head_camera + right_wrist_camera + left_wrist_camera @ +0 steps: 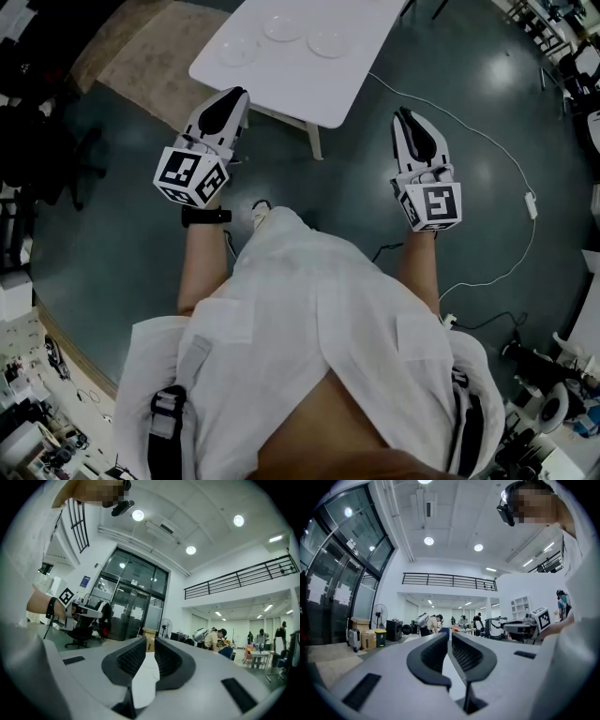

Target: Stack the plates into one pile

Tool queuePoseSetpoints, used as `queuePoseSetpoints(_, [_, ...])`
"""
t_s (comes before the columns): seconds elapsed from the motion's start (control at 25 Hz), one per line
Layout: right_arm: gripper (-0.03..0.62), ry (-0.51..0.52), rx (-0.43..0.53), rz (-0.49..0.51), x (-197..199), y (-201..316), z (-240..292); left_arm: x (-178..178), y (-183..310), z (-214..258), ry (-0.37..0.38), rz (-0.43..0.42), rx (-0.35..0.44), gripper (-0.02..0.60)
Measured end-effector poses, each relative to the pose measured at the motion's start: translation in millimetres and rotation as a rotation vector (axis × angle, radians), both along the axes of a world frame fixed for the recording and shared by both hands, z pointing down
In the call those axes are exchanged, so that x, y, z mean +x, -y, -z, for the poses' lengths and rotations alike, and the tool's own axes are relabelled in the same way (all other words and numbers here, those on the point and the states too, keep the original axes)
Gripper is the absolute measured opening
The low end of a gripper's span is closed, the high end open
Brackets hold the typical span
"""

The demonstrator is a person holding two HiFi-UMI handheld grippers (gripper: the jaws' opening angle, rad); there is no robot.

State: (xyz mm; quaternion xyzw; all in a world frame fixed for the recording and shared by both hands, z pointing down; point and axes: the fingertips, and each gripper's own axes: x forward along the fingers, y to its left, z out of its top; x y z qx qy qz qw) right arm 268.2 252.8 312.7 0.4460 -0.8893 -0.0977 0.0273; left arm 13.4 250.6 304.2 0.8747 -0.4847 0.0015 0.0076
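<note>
Three clear glass plates [238, 52] [282, 28] [328, 43] lie apart from one another on a white table [281, 89] at the top of the head view. Both grippers are held level in front of the person, short of the table and over the dark floor. My left gripper [242, 93] [449, 637] is near the table's front edge, jaws together with nothing between them. My right gripper [402, 112] [150, 641] hangs to the right of the table, with a narrow gap between its jaws and nothing in it. Neither gripper view shows the plates.
A beige rug [141, 47] lies left of the table. A white cable [487, 150] with an adapter [531, 203] runs over the floor at right. Clutter lines the lower left and right edges. In the gripper views, people stand at far desks in a large hall.
</note>
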Motion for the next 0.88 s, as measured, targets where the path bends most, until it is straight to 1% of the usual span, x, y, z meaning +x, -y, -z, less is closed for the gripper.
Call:
queuePoseSetpoints(0.08, [0.096, 0.001, -0.024, 0.012, 1.6, 4.6, -8.1, 6.3, 2.6, -7.9, -0.006, -0.009, -0.015, 0.037])
queuePoseSetpoints(0.12, [0.106, -0.002, -0.035, 0.016, -0.2, 7.2, -12.7, 7.6, 4.6, -13.2, -0.005, -0.016, -0.024, 0.037])
queuePoseSetpoints(0.2, [0.110, -0.009, -0.055, 0.025, -5.9, 12.4, -21.1, 9.7, 8.7, -24.3, 0.002, -0.036, -0.044, 0.037])
queuePoseSetpoints(0.32, [0.121, -0.012, -0.086, 0.049, -13.4, 27.4, -30.7, 19.6, 22.0, -35.8, 0.009, -0.096, -0.065, 0.037])
queuePoseSetpoints(0.48, [0.144, -0.013, -0.141, 0.068, -32.5, 60.0, -53.7, 22.2, 53.8, -58.5, 0.002, -0.168, -0.106, 0.037])
queuePoseSetpoints(0.6, [0.172, 0.009, -0.190, 0.075, -41.1, 86.9, -68.5, 28.6, 78.5, -73.5, -0.006, -0.237, -0.150, 0.037])
queuePoseSetpoints(0.72, [0.179, 0.015, -0.249, 0.064, -56.5, 121.2, -86.1, 25.4, 109.4, -88.4, 0.019, -0.307, -0.183, 0.037])
queuePoseSetpoints(0.8, [0.186, 0.018, -0.289, 0.055, -67.1, 145.7, -98.6, 21.7, 133.0, -98.2, 0.033, -0.337, -0.203, 0.038])
queuePoseSetpoints(0.88, [0.192, 0.014, -0.319, 0.042, -73.2, 169.5, -108.2, 20.3, 157.9, -104.3, 0.022, -0.348, -0.219, 0.038])
